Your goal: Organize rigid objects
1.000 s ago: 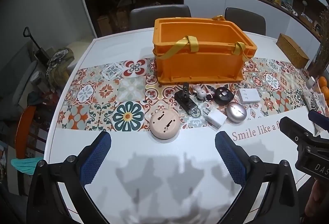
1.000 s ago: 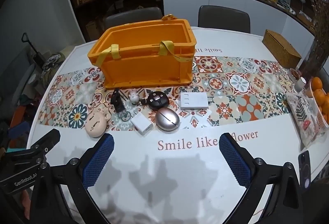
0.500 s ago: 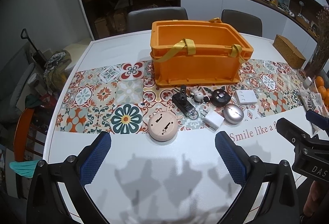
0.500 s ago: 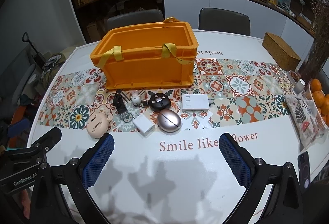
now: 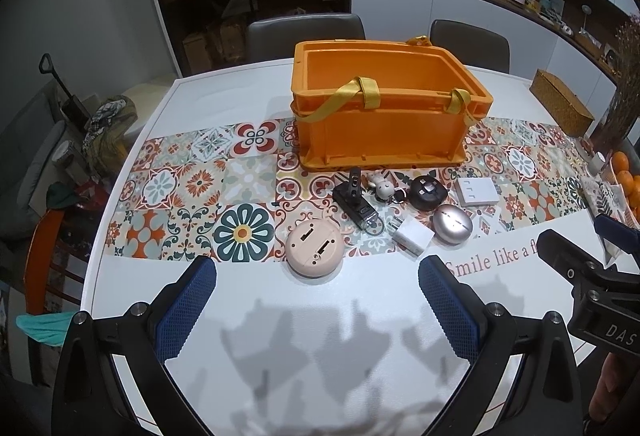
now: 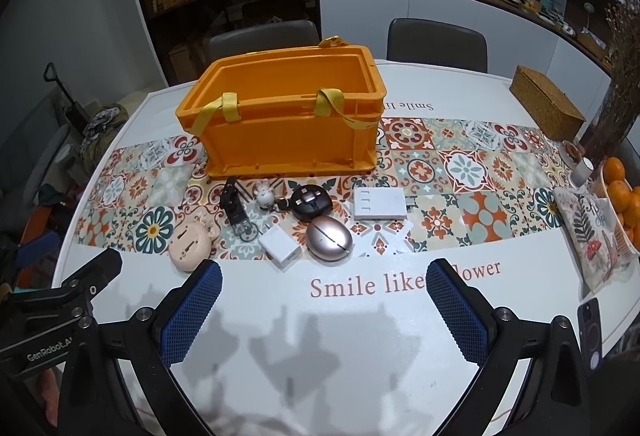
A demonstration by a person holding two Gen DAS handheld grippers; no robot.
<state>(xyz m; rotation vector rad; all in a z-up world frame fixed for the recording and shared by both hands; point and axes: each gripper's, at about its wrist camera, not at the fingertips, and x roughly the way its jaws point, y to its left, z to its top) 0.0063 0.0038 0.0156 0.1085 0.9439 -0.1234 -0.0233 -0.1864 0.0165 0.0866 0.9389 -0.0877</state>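
An orange crate (image 5: 384,131) (image 6: 288,135) with yellow straps stands on the patterned runner. In front of it lie a pink round device (image 5: 314,248) (image 6: 189,246), a black gadget (image 5: 355,201) (image 6: 235,207), a small white figurine (image 5: 382,185) (image 6: 264,195), a black round case (image 5: 428,191) (image 6: 311,203), a white charger cube (image 5: 413,236) (image 6: 281,247), a silver oval case (image 5: 453,224) (image 6: 329,240) and a white flat box (image 5: 478,192) (image 6: 379,204). My left gripper (image 5: 316,312) is open over bare table, short of the pink device. My right gripper (image 6: 324,312) is open too, short of the silver case.
A woven box (image 6: 546,107) sits at the far right, with oranges (image 6: 620,191), a printed cloth pouch (image 6: 596,236) and a phone (image 6: 590,332) near the right edge. Two chairs (image 6: 436,43) stand behind the table. A white table strip lies under both grippers.
Both grippers have drawn back and risen slightly, so the crate and the small items look a little farther away. Nothing on the table has moved.
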